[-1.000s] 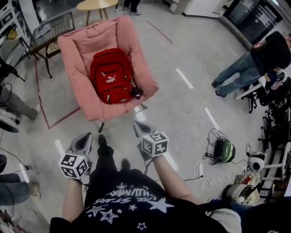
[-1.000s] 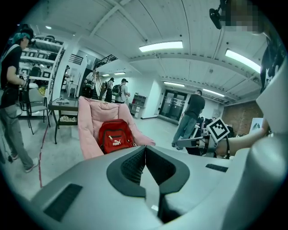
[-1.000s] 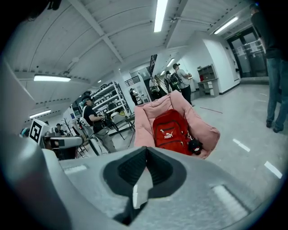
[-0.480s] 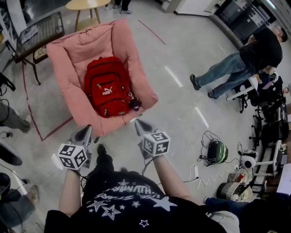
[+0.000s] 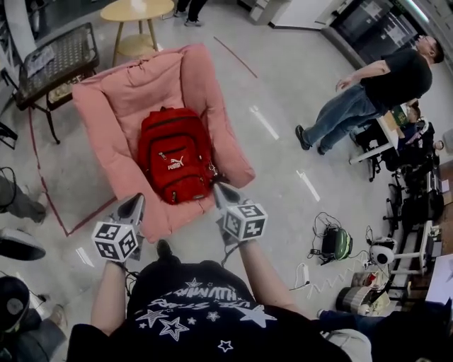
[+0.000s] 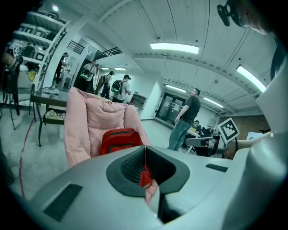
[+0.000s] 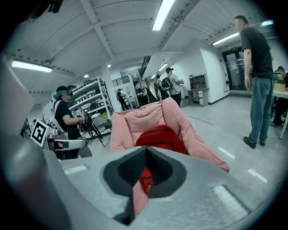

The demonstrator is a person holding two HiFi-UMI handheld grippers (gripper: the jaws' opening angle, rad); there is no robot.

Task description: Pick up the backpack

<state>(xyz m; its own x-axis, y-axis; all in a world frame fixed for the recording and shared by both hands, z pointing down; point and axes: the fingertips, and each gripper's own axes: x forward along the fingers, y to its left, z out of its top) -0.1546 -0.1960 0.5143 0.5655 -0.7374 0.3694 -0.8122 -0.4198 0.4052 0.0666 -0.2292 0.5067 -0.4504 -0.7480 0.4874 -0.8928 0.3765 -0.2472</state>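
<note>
- Red fabric backpack (image 5: 175, 155) with a white logo sits in the seat of a pink padded folding chair (image 5: 113, 92), its top up against the backrest and its front pocket facing up.
- A small dark charm hangs at the backpack's lower right corner, near the chair's front edge.
- Left gripper (image 5: 133, 205), grey with a marker cube, is held over the chair's front edge, below and left of the backpack in the head view. It is not touching the backpack.
- Left gripper view: the jaws are pressed together with nothing clamped. The backpack and chair show ahead, past the tips.
- Right gripper (image 5: 221, 189), same build, has its tips near the backpack's lower right corner in the head view.
- Right gripper view: the jaws are fully closed with nothing in them, and the backpack is ahead, clear of the tips.
- Both grippers point at the chair, one to each side of the backpack's bottom end.
- A round wooden side table (image 5: 136, 10) stands behind the chair, and a black mesh-top table (image 5: 56, 53) stands to the chair's left.
- A person in a black shirt and jeans (image 5: 375, 92) stands well off to the right.
- A green device (image 5: 334, 242) with cables lies on the grey floor at right.
</note>
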